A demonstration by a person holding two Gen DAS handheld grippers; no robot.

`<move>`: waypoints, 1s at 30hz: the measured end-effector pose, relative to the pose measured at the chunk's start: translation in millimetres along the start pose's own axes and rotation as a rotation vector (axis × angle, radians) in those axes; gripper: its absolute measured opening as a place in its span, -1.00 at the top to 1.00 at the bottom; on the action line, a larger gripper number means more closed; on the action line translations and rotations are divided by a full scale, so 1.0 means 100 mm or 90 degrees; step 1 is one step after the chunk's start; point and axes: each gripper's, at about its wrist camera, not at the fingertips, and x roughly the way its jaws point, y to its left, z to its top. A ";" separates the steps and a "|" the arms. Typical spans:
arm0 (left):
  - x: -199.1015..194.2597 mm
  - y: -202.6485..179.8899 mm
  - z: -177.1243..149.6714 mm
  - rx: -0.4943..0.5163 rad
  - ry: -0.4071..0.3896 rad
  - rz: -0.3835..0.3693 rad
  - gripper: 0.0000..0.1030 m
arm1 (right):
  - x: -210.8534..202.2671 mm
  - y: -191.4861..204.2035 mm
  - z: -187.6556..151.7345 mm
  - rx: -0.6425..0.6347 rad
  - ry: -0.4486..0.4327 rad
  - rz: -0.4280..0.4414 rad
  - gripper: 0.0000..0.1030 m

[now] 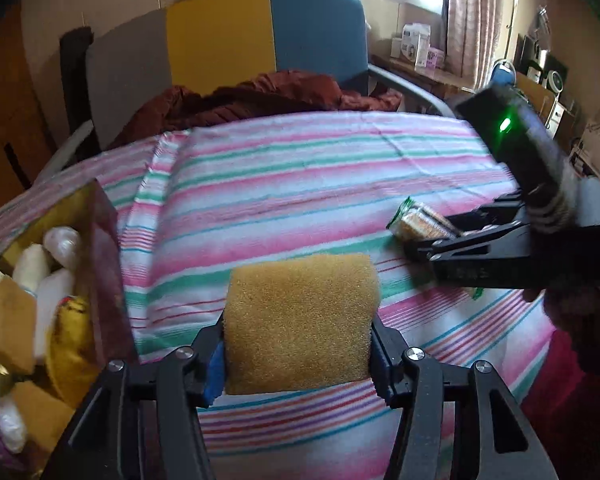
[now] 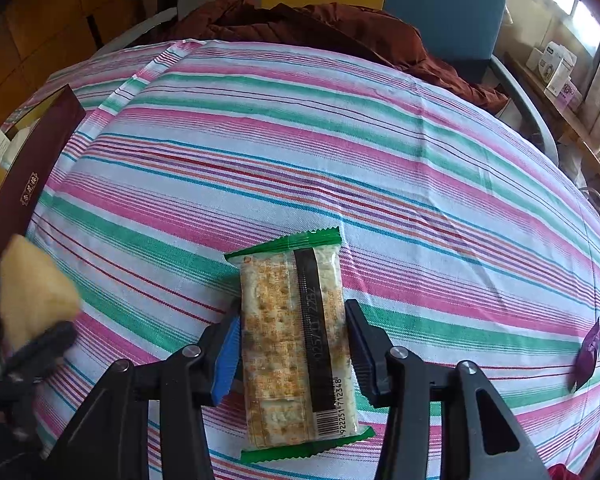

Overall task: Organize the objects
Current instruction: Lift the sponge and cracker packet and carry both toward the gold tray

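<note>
My left gripper (image 1: 298, 354) is shut on a yellow-brown sponge (image 1: 300, 320) and holds it above the striped cloth. The sponge also shows in the right wrist view (image 2: 32, 296) at the far left. My right gripper (image 2: 290, 344) is shut on a cracker packet (image 2: 296, 344) with green ends, held just above the cloth. In the left wrist view the right gripper (image 1: 432, 236) and the packet (image 1: 416, 220) are at the right. A dark red box (image 1: 100, 256) at the left holds several items; it also shows in the right wrist view (image 2: 28, 176).
The striped cloth (image 2: 340, 160) covers the table. A brown garment (image 1: 260, 96) lies on a chair (image 1: 316, 32) behind it. A purple wrapper (image 2: 588, 356) lies near the cloth's right edge. Boxes (image 1: 416, 46) stand on a shelf by the window.
</note>
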 end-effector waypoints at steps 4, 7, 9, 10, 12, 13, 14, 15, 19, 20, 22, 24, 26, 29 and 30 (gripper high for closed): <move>-0.35 0.11 0.04 -0.002 -0.044 0.013 -0.14 | 0.00 0.00 -0.01 0.001 -0.003 -0.003 0.07; -0.57 0.25 0.05 -0.007 -0.071 0.031 -0.15 | 0.00 0.01 -0.01 0.001 -0.004 -0.008 0.07; -0.70 0.36 0.04 -0.008 -0.087 0.045 -0.15 | 0.00 0.02 -0.01 0.000 -0.004 -0.012 0.07; -0.78 0.43 0.03 -0.009 -0.095 0.055 -0.15 | 0.00 0.02 -0.01 0.002 -0.003 -0.014 0.07; -0.87 0.54 -0.01 -0.012 -0.105 0.070 -0.15 | 0.00 0.03 -0.01 0.003 0.000 -0.019 0.07; -0.92 0.61 -0.03 -0.017 -0.109 0.078 -0.15 | 0.00 0.03 0.00 0.005 0.002 -0.022 0.07; -0.96 0.66 -0.04 -0.021 -0.113 0.085 -0.15 | 0.00 0.03 0.00 0.009 0.005 -0.024 0.07; -1.00 0.71 -0.06 -0.024 -0.117 0.092 -0.15 | 0.00 0.03 0.00 0.013 0.008 -0.027 0.07; -1.10 0.89 -0.16 -0.044 -0.123 0.108 -0.16 | -0.01 0.08 0.03 0.019 0.023 -0.052 0.07; -1.12 0.92 -0.18 -0.048 -0.122 0.111 -0.16 | -0.01 0.10 0.03 0.020 0.028 -0.059 0.08; -1.15 0.98 -0.22 -0.057 -0.124 0.117 -0.16 | -0.02 0.15 0.04 0.021 0.038 -0.073 0.09; -1.17 1.05 -0.27 -0.067 -0.123 0.119 -0.16 | -0.04 0.22 0.04 0.017 0.046 -0.082 0.10; -1.18 1.11 -0.29 -0.077 -0.122 0.122 -0.16 | -0.07 0.29 0.04 0.014 0.054 -0.080 0.11; -1.20 1.18 -0.34 -0.088 -0.121 0.125 -0.16 | -0.11 0.43 0.01 0.013 0.056 -0.062 0.12; -1.20 1.20 -0.35 -0.091 -0.120 0.126 -0.16 | -0.13 0.49 0.00 0.011 0.056 -0.050 0.12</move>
